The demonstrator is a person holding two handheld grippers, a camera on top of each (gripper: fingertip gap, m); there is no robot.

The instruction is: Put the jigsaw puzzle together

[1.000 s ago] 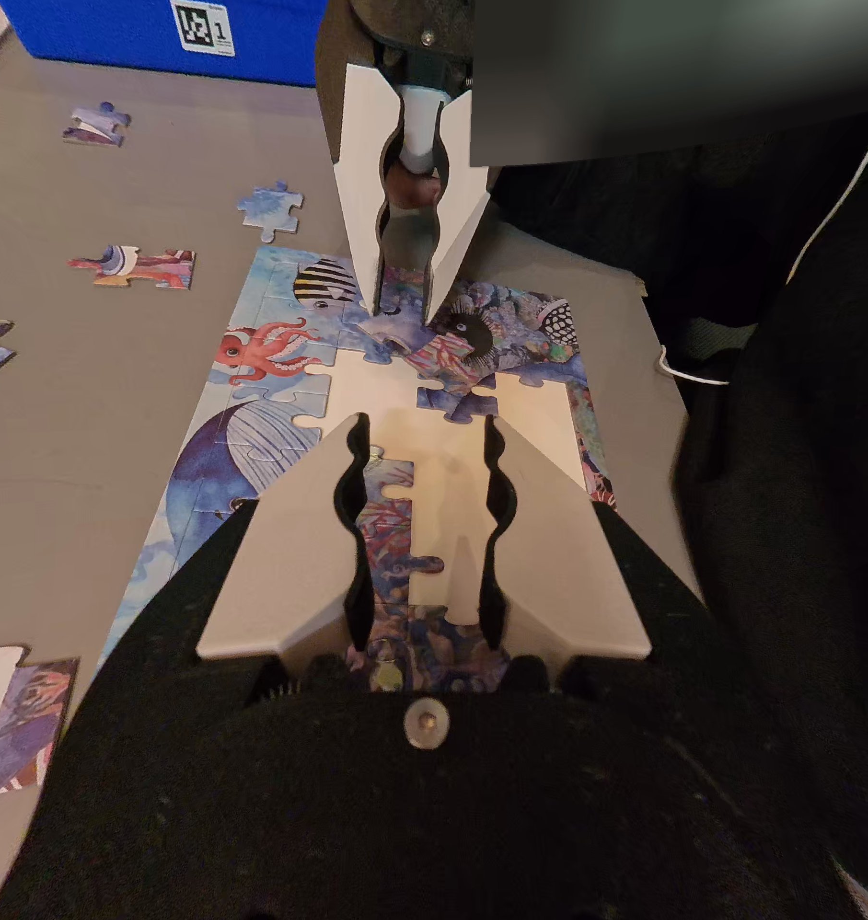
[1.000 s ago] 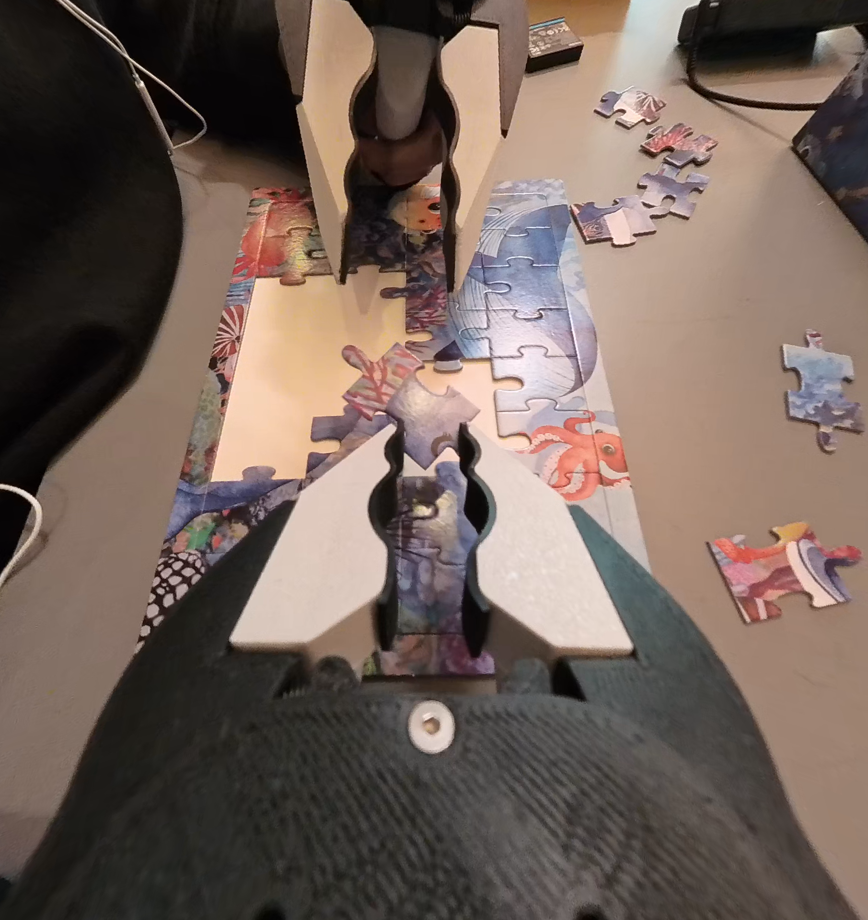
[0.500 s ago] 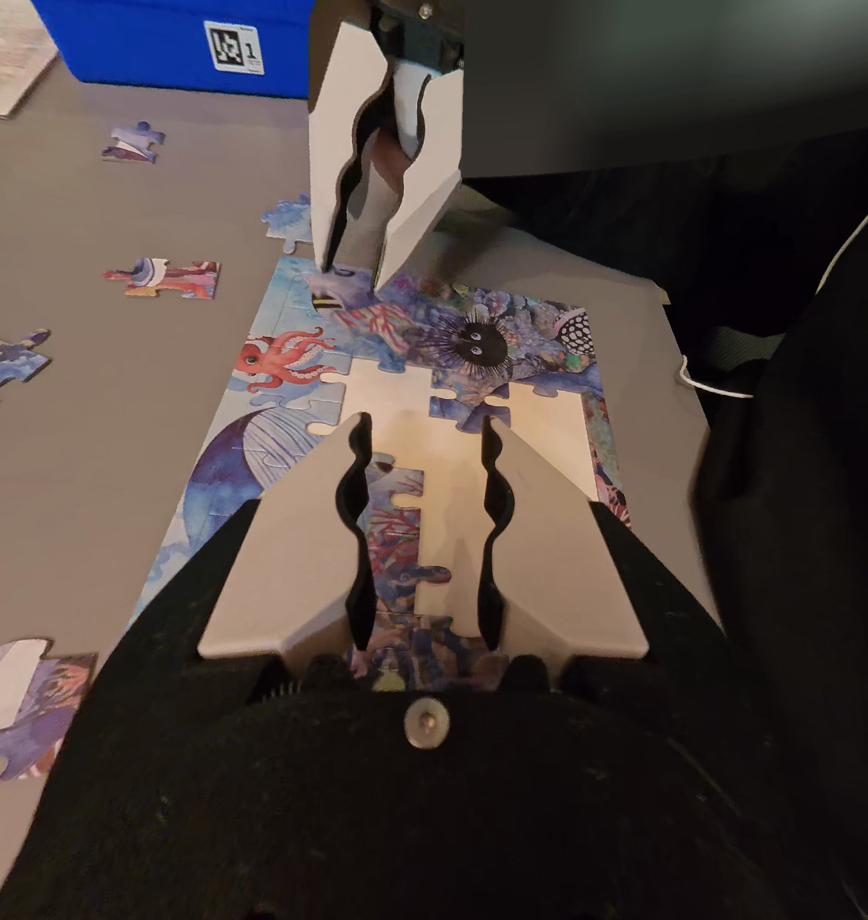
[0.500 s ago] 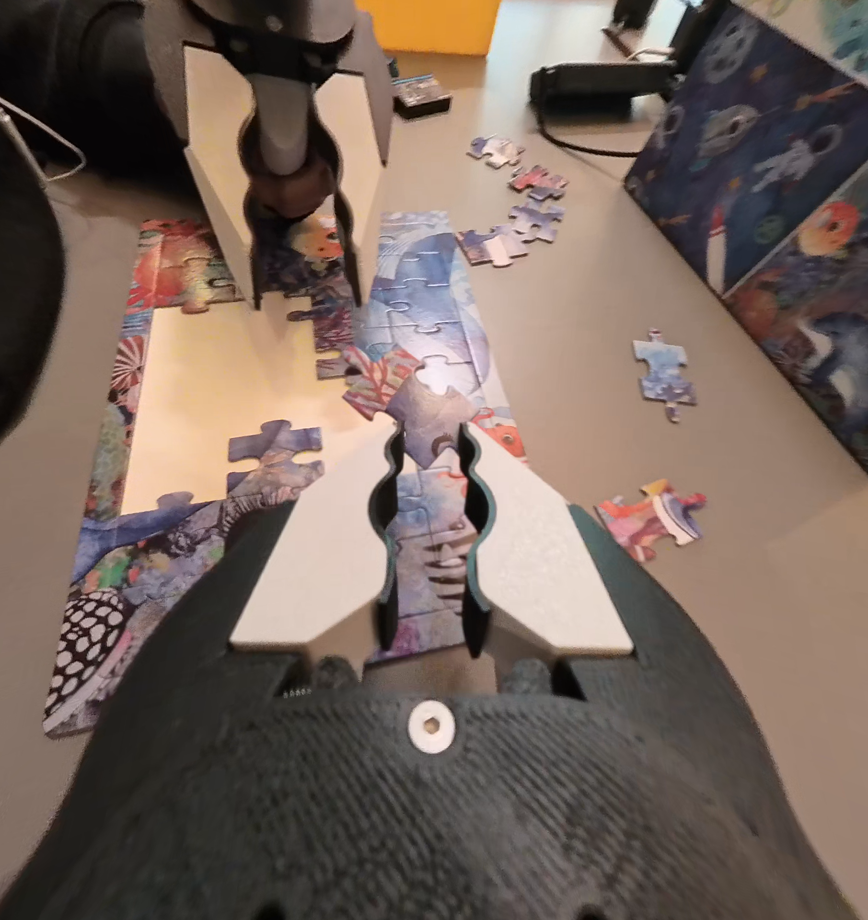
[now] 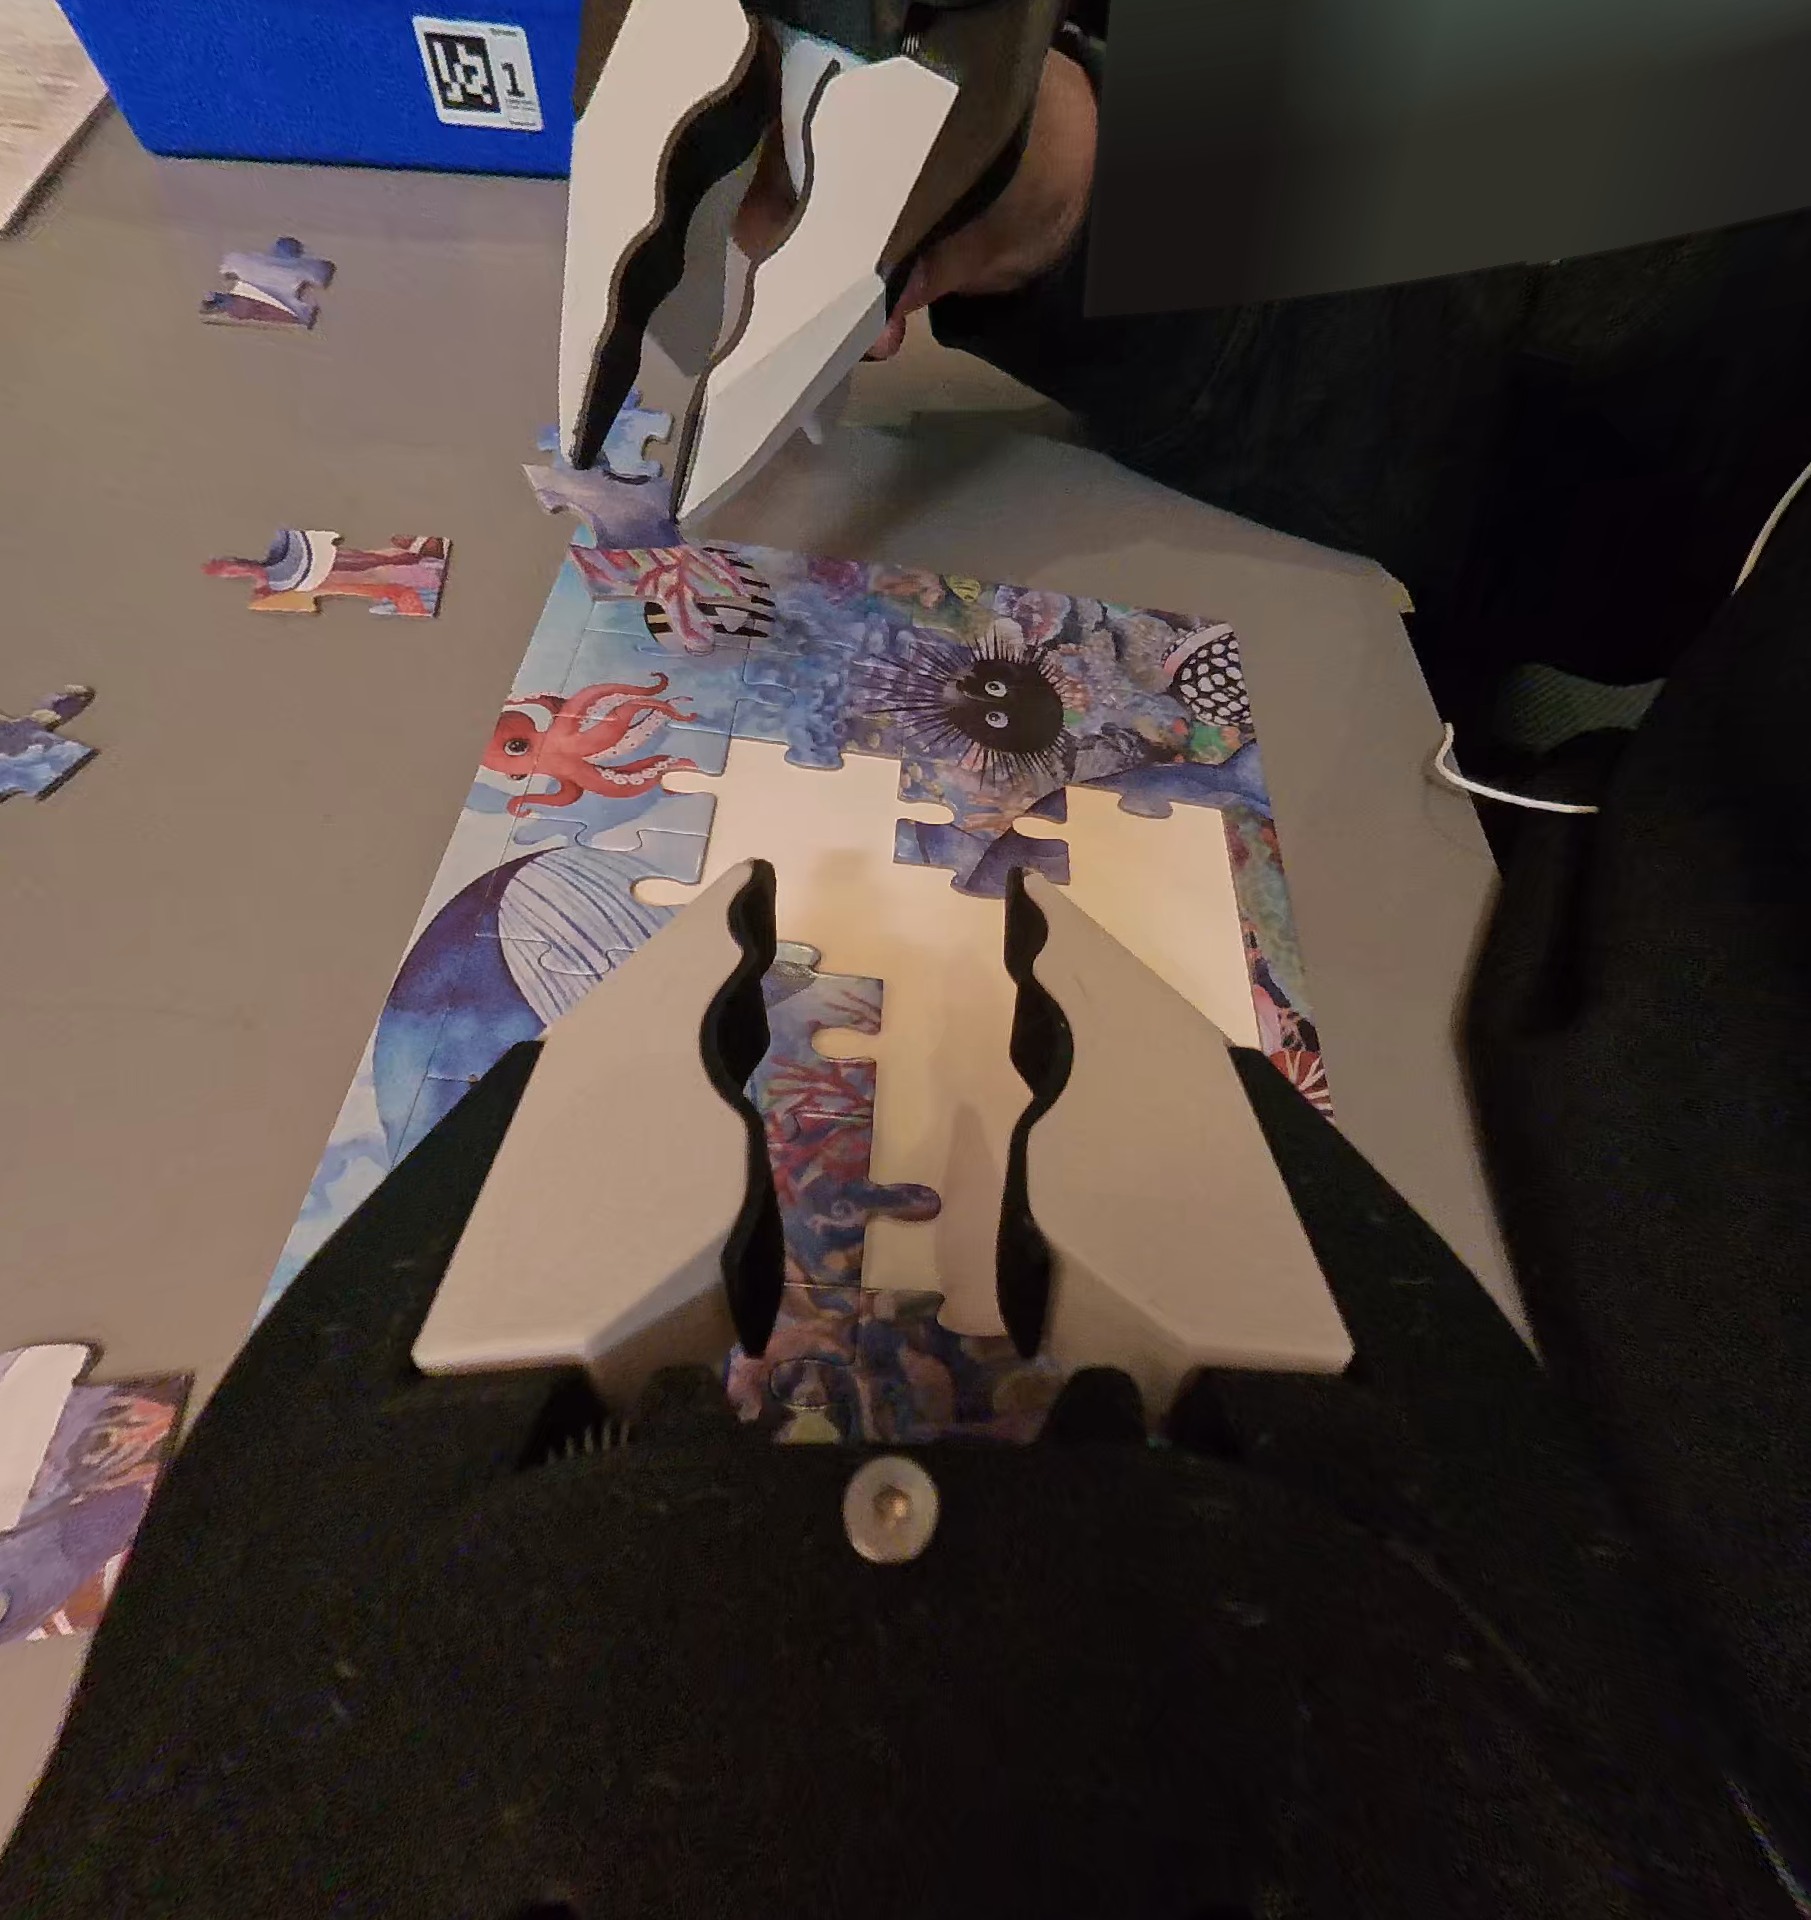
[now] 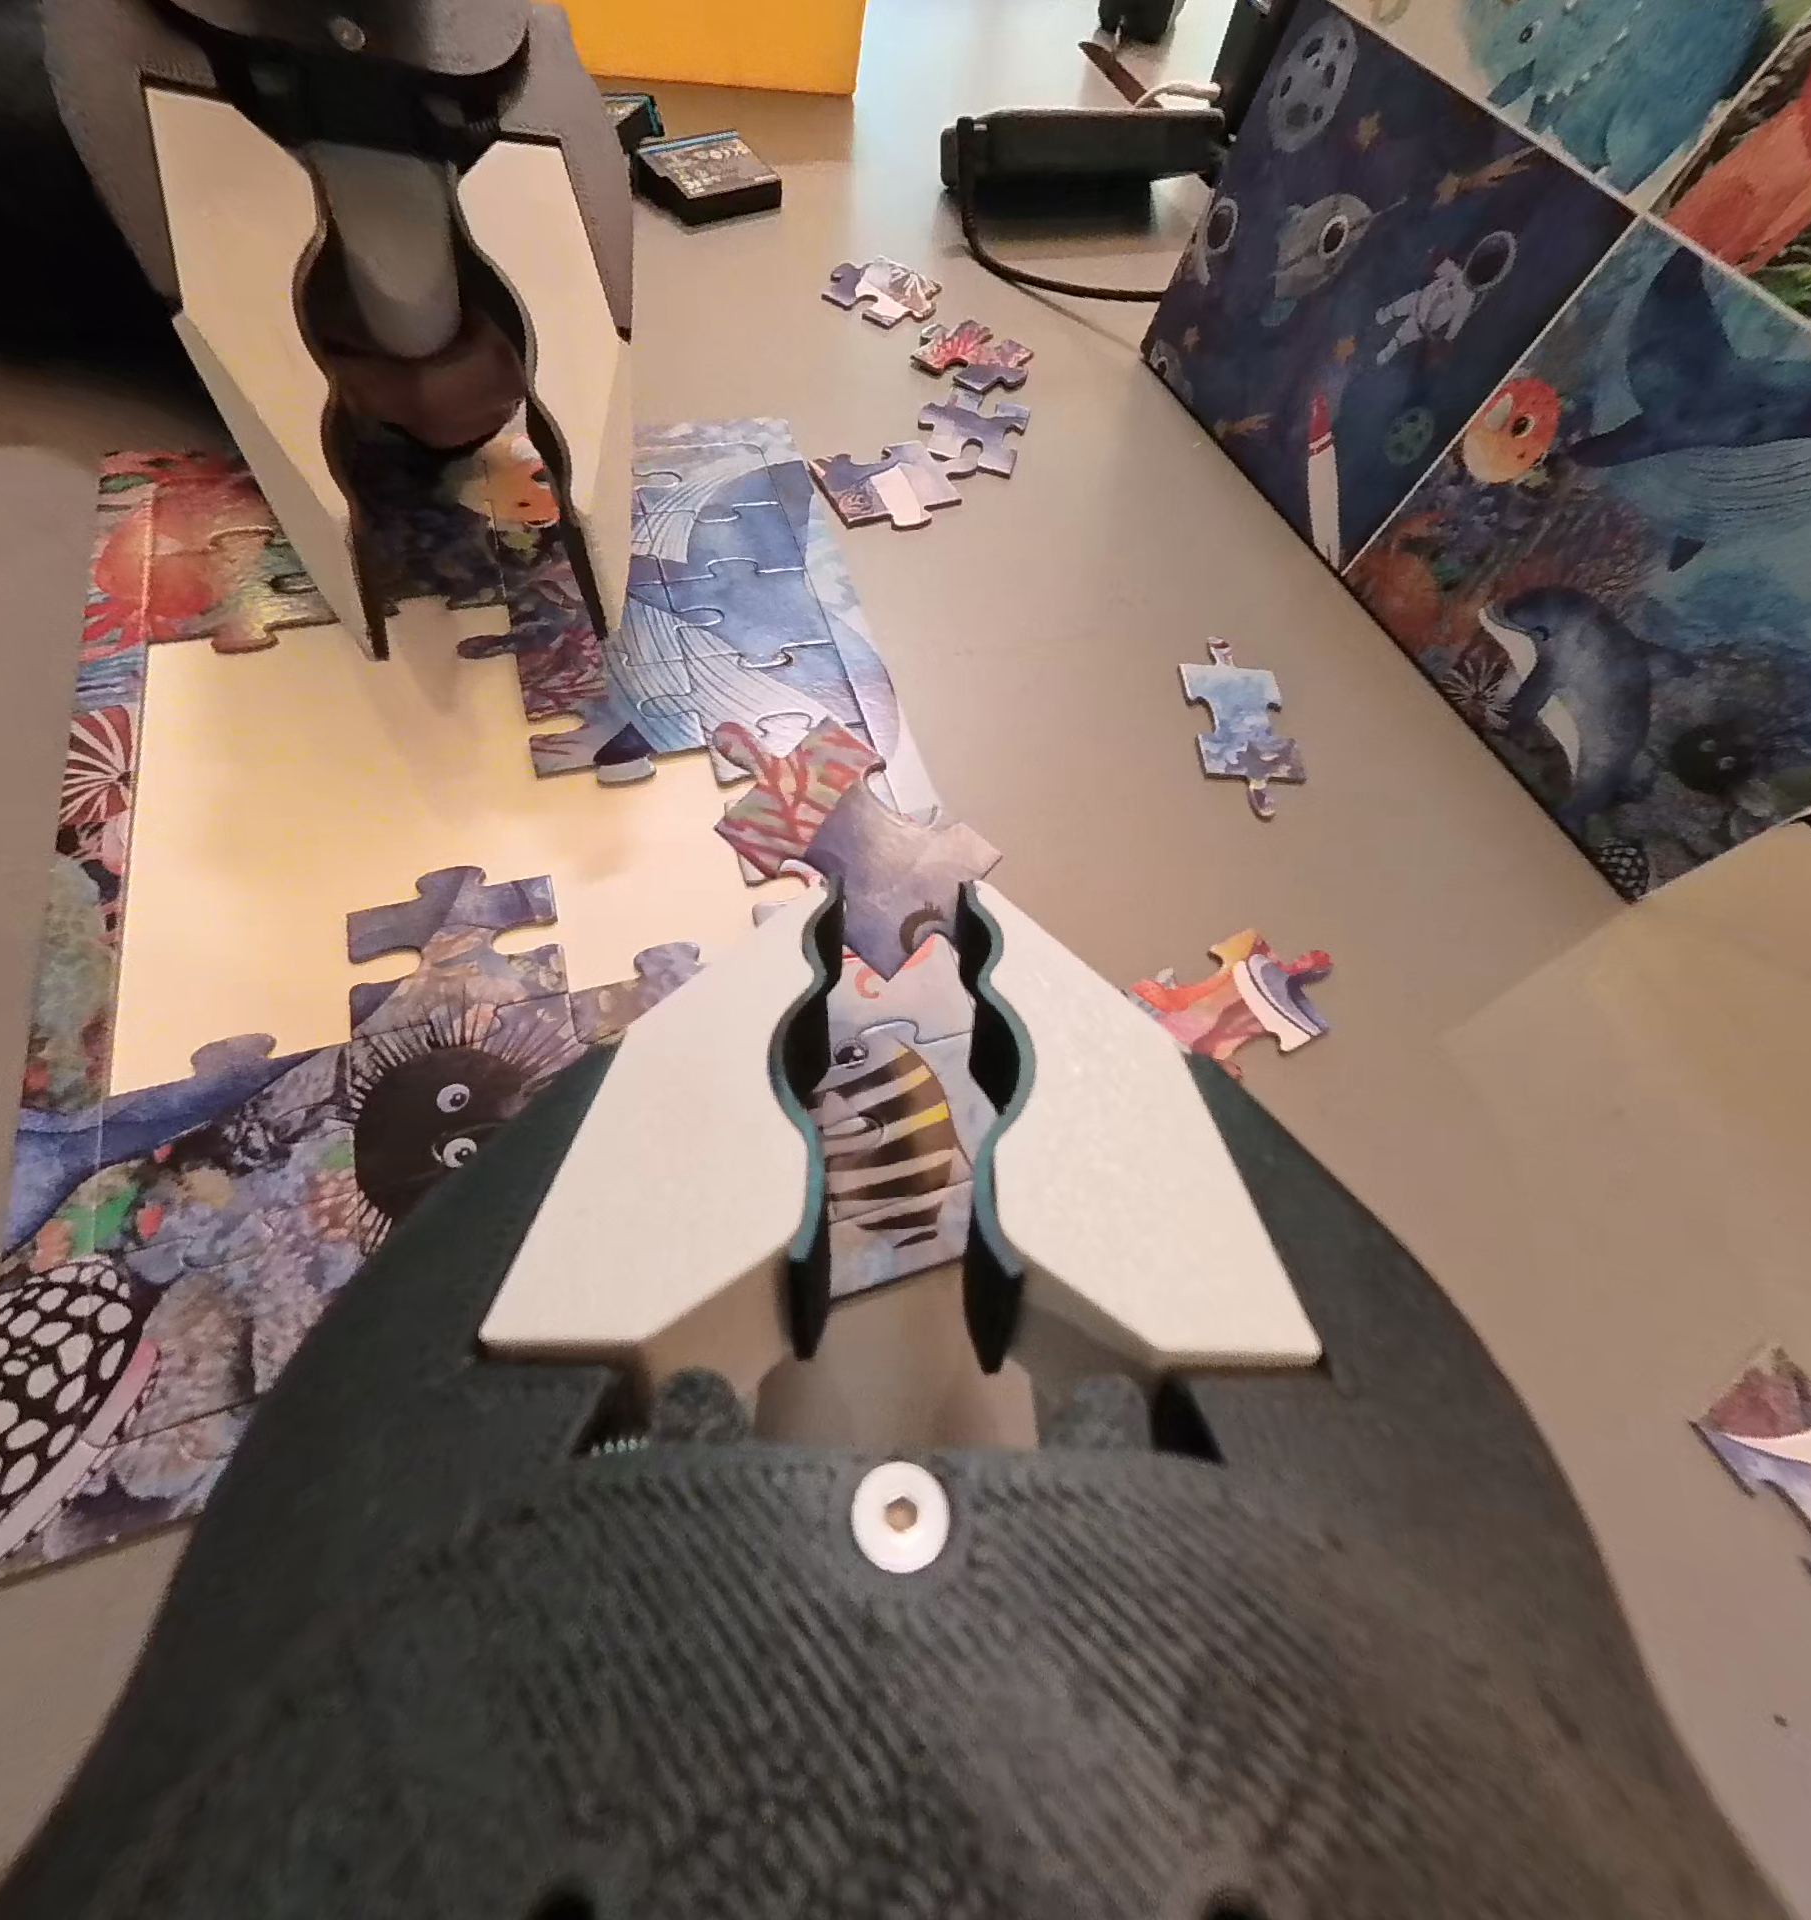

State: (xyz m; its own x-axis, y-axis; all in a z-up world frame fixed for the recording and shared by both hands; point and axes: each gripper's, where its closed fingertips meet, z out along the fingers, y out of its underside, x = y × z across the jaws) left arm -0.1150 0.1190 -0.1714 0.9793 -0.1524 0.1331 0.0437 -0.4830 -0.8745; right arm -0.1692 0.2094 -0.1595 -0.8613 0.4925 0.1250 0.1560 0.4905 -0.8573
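A partly built sea-picture jigsaw (image 5: 589, 748) lies on the grey table, with a bare cream gap (image 5: 818, 821) in its middle. My left gripper (image 5: 890, 883) is open and empty, low over that gap. My right gripper (image 6: 899, 902) is shut on a blue-grey puzzle piece (image 6: 880, 847) with red coral at its far end. It holds the piece tilted above the puzzle's edge by the striped fish (image 6: 880, 1143). In the left wrist view the right gripper (image 5: 631, 473) and its piece (image 5: 610, 504) hang over the puzzle's far left corner. The left gripper (image 6: 485, 644) shows at the far end in the right wrist view.
Loose pieces lie around the puzzle (image 5: 329, 566) (image 5: 267, 286) (image 5: 7, 748) (image 6: 1244, 727) (image 6: 1233, 997) (image 6: 922, 416). A blue bin (image 5: 309, 83) stands at the back. A picture box (image 6: 1555, 520), a black device with a cable (image 6: 1077, 145) and small dark boxes (image 6: 709, 166) are nearby. From the right gripper's tips to the partly built sea-picture jigsaw (image 5: 589, 748) is close to 6 centimetres.
My right gripper has carried the piece from over the puzzle's middle out to the corner by the striped fish. My left gripper has stayed open over the gap.
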